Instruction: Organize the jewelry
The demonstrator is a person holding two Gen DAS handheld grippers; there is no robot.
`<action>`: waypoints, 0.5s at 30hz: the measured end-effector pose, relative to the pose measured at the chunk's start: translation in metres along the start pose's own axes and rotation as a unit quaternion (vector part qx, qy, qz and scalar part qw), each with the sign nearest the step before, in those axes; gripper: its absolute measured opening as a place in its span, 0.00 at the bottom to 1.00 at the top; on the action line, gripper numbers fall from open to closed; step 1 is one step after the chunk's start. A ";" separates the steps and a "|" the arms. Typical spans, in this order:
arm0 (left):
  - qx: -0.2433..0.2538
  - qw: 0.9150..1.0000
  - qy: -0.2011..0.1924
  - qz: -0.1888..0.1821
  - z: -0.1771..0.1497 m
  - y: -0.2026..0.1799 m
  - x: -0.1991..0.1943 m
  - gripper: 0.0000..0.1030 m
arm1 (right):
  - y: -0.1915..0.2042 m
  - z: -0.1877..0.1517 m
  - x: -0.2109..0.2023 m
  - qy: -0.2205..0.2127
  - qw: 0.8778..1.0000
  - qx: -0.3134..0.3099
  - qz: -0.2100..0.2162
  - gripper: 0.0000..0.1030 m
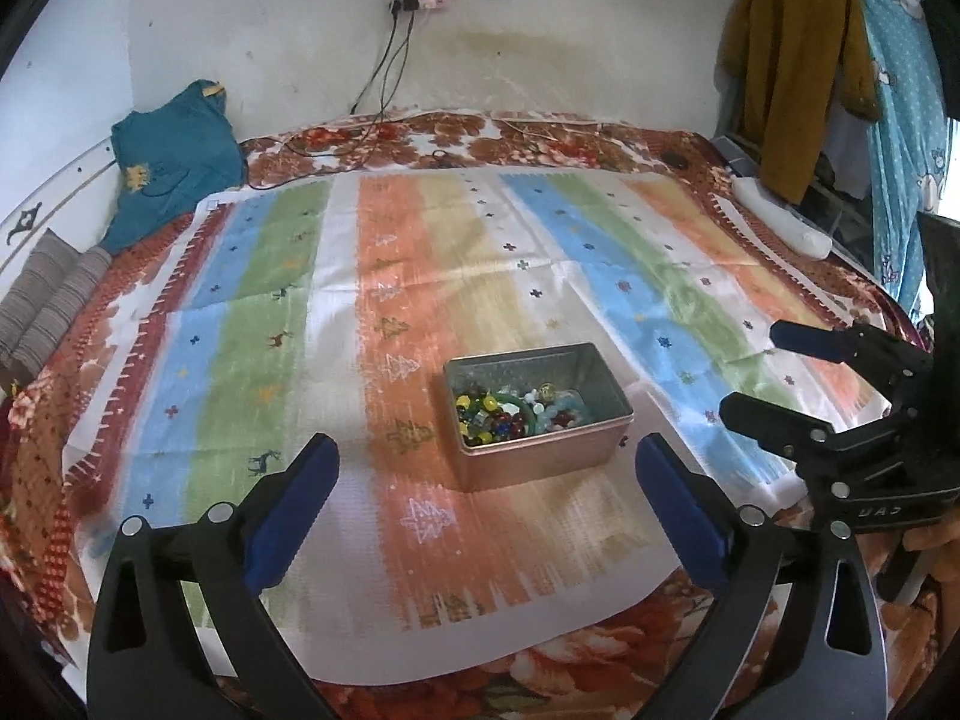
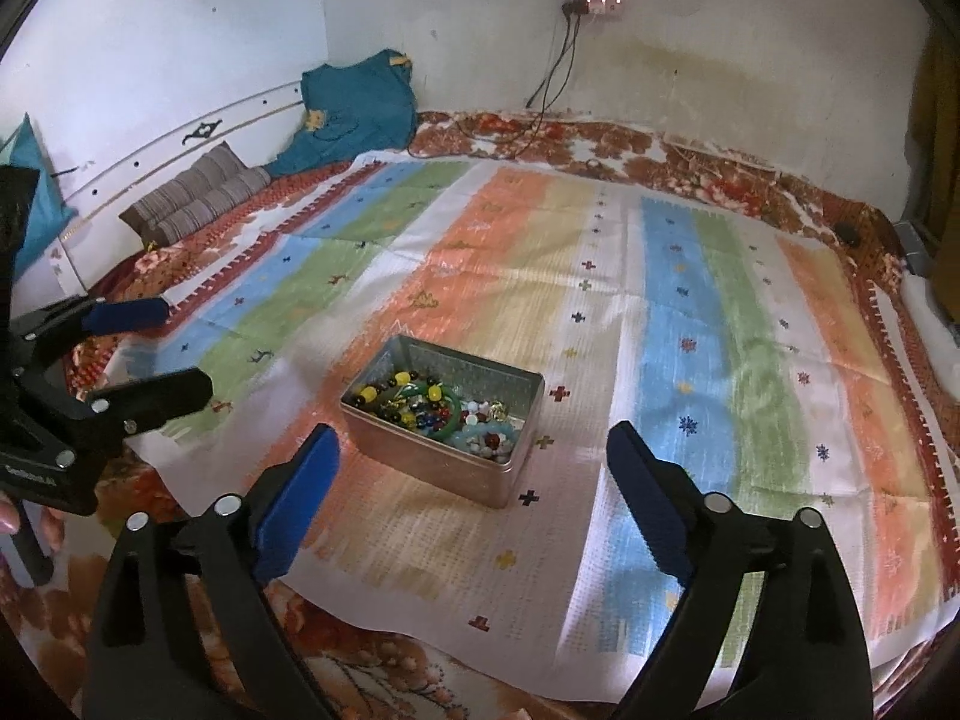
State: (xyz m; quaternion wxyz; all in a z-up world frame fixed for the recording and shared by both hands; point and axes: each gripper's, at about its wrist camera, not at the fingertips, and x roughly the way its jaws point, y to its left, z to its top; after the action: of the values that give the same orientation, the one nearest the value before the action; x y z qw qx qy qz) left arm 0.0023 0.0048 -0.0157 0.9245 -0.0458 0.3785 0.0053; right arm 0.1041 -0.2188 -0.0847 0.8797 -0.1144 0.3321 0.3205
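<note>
Jewelry, mixed coloured beads and a green bangle (image 2: 454, 414), fills the rectangular metal tin (image 1: 543, 462) lying ahead between both wide-open, empty grippers: left gripper (image 1: 487, 483), right gripper (image 2: 474, 483), probably equally near.

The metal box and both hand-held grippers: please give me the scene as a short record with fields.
surface: striped cloth spread over a floral blanket
container: metal box, open, no lid in view
contents: mixed beads and a green bangle, all inside the box
left hand-held gripper: open, empty, short of the box
right hand-held gripper: open, empty, short of the box
jewelry outside the box: none seen
</note>
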 end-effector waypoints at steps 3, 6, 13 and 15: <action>0.004 1.000 -0.005 0.009 -0.002 -0.001 -0.002 0.94 | 0.000 -0.001 -0.003 -0.007 1.000 -0.001 -0.003 0.92; 0.012 1.000 -0.005 0.010 -0.005 -0.003 -0.004 0.94 | 0.003 -0.002 -0.006 -0.012 1.000 -0.004 -0.003 0.94; 0.022 0.999 -0.009 0.036 -0.007 -0.006 -0.004 0.94 | 0.004 -0.005 -0.012 -0.022 1.000 0.000 0.003 0.94; 0.022 0.999 -0.010 0.038 -0.007 -0.006 -0.004 0.94 | 0.003 -0.005 -0.012 -0.023 1.000 0.003 0.006 0.94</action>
State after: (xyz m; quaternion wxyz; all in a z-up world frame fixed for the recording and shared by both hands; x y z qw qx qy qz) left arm -0.0057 -0.0019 -0.0175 0.9282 -0.0108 0.3704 0.0328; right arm 0.0924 -0.2244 -0.0806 0.8854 -0.1030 0.3135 0.3274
